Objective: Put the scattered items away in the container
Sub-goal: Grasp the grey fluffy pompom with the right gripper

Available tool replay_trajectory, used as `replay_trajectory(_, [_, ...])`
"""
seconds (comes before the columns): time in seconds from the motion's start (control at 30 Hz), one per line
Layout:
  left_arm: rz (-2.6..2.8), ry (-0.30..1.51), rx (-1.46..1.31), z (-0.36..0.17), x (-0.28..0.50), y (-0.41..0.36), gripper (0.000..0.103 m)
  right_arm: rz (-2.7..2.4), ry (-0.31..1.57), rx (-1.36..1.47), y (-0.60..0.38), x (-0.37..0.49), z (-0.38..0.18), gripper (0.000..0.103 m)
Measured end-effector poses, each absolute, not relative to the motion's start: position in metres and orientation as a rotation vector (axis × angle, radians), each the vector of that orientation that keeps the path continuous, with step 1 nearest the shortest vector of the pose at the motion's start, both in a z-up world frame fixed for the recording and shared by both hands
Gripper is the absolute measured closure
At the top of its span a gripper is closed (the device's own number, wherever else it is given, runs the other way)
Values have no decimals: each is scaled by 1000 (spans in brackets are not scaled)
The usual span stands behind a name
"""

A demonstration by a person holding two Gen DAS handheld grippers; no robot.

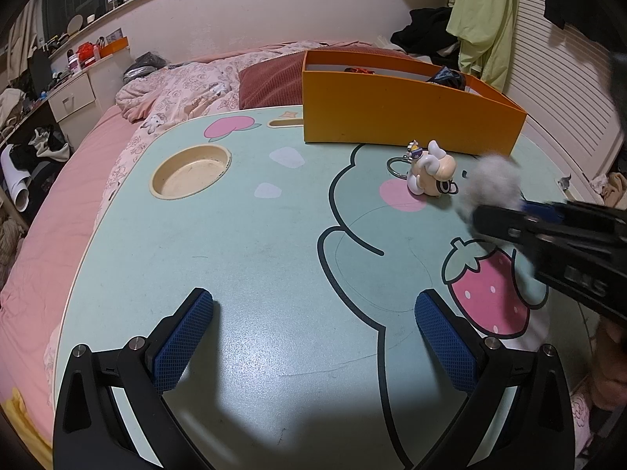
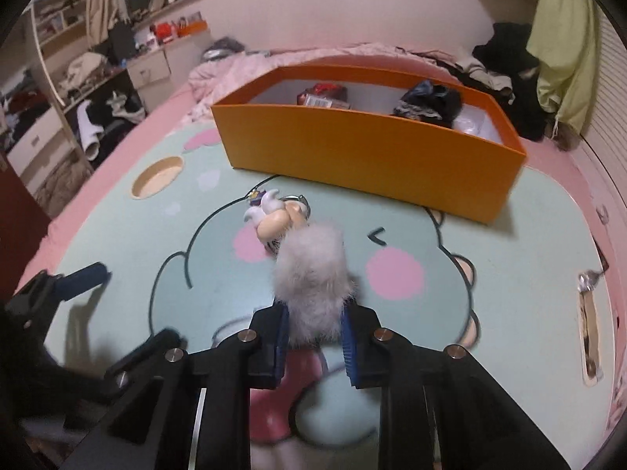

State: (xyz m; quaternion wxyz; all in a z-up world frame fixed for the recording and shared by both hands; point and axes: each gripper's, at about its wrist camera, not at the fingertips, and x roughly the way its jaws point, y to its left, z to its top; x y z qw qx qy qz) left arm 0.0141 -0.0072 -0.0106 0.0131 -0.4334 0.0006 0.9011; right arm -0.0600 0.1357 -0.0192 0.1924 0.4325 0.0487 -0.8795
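left wrist: left gripper (image 1: 313,337) spread wide, nothing between pads, over table (image 1: 235,274). figurine (image 1: 431,172) lies just before box (image 1: 407,117). right wrist: right gripper (image 2: 313,337) clamped on fluffy pompom (image 2: 309,274); figurine (image 2: 278,223) beyond it, box (image 2: 368,152) behind.

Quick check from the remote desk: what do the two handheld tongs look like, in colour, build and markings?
Both left tongs and right tongs have angular black frames with round silver bolt heads and blue cross-hatched pads. The right one's black body carries pale lettering, too blurred to read. No cables or sleeves show.
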Motion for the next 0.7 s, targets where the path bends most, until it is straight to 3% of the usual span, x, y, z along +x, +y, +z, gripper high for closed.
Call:
replay_trajectory(0.3, [2808, 2, -1350, -11, 14, -7, 0, -2573, 102, 1189, 175, -18, -27, 78])
replay_trajectory(0.33, [2808, 4, -1350, -11, 14, -7, 0, -2592, 73, 1165, 181, -15, -29, 72])
replay_trajectory(0.37, [2808, 4, -1350, -10, 14, -7, 0, -2607, 62, 1160, 182, -13, -30, 53])
replay_trajectory(0.43, [2807, 4, -1349, -10, 14, -7, 0, -2634, 62, 1163, 184, -13, -31, 35])
replay_trajectory(0.7, [2808, 4, -1349, -10, 14, -7, 0, -2657, 53, 1141, 187, -10, -33, 35])
